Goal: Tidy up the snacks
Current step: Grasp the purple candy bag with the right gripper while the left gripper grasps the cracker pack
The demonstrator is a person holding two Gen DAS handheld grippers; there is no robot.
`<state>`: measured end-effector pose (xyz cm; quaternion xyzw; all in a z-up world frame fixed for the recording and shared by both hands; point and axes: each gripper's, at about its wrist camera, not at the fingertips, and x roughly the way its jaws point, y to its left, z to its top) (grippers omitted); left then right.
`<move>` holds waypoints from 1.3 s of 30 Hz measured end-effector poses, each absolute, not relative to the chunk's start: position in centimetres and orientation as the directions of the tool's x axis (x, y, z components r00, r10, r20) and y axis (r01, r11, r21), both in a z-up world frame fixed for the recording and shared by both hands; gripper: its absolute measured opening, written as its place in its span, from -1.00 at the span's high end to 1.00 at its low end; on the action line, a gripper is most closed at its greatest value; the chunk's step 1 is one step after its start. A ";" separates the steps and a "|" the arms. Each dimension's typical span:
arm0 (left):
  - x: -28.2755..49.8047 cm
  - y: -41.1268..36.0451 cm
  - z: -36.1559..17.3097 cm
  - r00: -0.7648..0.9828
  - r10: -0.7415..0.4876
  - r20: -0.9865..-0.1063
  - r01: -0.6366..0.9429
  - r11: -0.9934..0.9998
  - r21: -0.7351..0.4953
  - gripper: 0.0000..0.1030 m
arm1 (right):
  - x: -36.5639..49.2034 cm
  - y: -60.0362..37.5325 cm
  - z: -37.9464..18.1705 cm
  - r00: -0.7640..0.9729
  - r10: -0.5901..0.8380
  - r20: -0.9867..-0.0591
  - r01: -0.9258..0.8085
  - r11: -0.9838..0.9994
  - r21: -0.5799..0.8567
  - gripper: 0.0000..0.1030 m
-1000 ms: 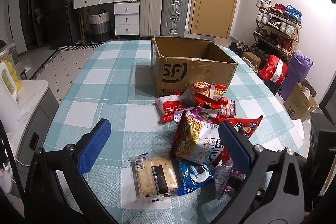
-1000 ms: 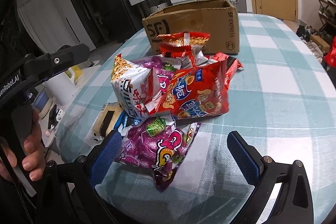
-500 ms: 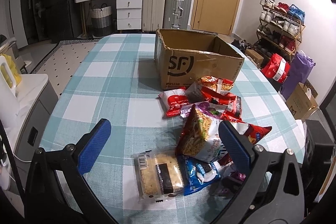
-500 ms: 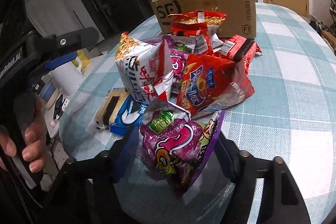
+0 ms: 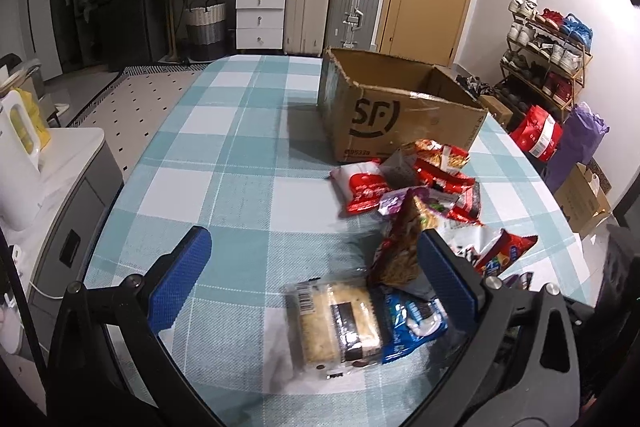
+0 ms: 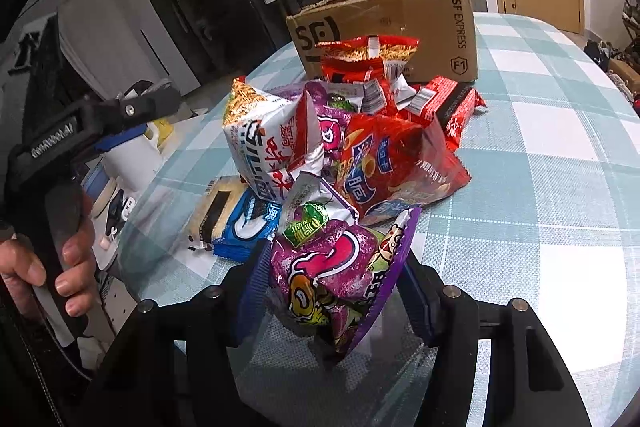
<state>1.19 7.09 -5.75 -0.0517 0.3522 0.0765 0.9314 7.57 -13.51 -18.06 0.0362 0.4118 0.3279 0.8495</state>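
A pile of snack packets lies on the checked tablecloth in front of an open cardboard box (image 5: 400,115), which also shows in the right wrist view (image 6: 400,27). My right gripper (image 6: 332,279) is shut on a purple snack bag (image 6: 332,267) at the near end of the pile. Behind it sit a red chip bag (image 6: 392,163) and a white noodle bag (image 6: 272,143). My left gripper (image 5: 316,279) is open and empty, low over a clear-wrapped cracker pack (image 5: 340,319) and a blue cookie pack (image 5: 412,319). The noodle bag (image 5: 400,247) stands by its right finger.
The table (image 5: 224,147) ends in a rounded edge at left, beside a white cabinet with a kettle (image 5: 16,163). Suitcases (image 5: 332,11), drawers and a door stand beyond the table. A shoe rack (image 5: 548,51) and bags are at right. The left gripper's handle and hand (image 6: 52,219) show at left.
My right gripper closed from wide open onto the purple snack bag. My left gripper drifted left and slightly forward, staying open; the pile shifted a little.
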 end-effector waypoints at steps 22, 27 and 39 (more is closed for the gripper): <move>2.6 6.9 -11.4 0.602 0.151 -0.784 -0.178 0.983 0.053 -0.98 | 6.7 -15.0 -17.4 0.471 0.586 -0.659 -0.517 0.789 0.331 -0.18; 3.1 6.9 -12.3 0.577 0.168 -0.799 -0.176 0.981 0.079 -0.98 | 6.9 -15.3 -17.7 0.474 0.580 -0.662 -0.506 0.795 0.335 -0.19; 4.0 6.5 -13.5 0.539 0.172 -0.824 -0.166 0.981 0.096 -0.98 | 6.8 -15.8 -17.7 0.480 0.585 -0.654 -0.505 0.794 0.339 -0.19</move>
